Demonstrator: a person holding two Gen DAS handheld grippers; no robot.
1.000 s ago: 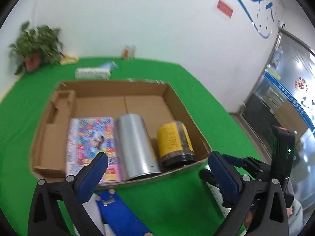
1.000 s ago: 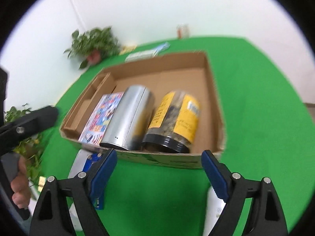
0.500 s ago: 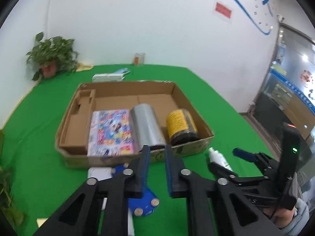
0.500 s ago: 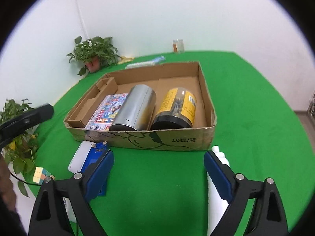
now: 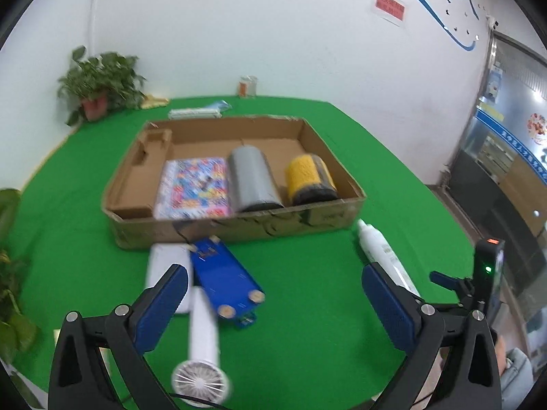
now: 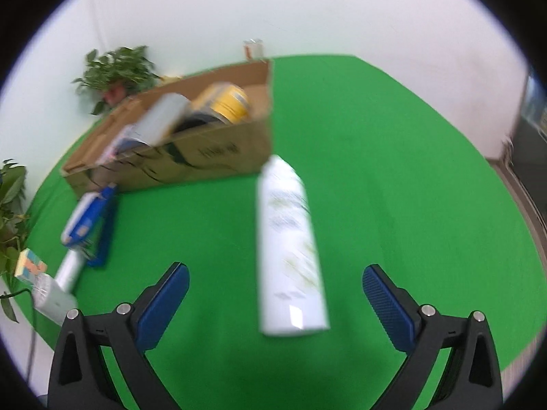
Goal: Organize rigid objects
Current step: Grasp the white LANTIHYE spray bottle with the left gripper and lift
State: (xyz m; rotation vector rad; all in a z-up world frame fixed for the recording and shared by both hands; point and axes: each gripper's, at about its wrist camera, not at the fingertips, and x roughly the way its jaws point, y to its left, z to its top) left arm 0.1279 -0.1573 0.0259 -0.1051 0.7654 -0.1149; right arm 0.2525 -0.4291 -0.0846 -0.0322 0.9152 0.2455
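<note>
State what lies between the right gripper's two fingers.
In the right wrist view, the white bottle lies on the green table between the open right gripper fingers, untouched.

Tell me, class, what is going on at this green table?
A person holds a two-finger tool in each hand, sorting items into a cardboard box. It already holds a colourful book, a silver cylinder and a yellow-labelled jar. The right tool is open, aimed at a white bottle lying outside. The left tool, just reopened, holds nothing.
</note>
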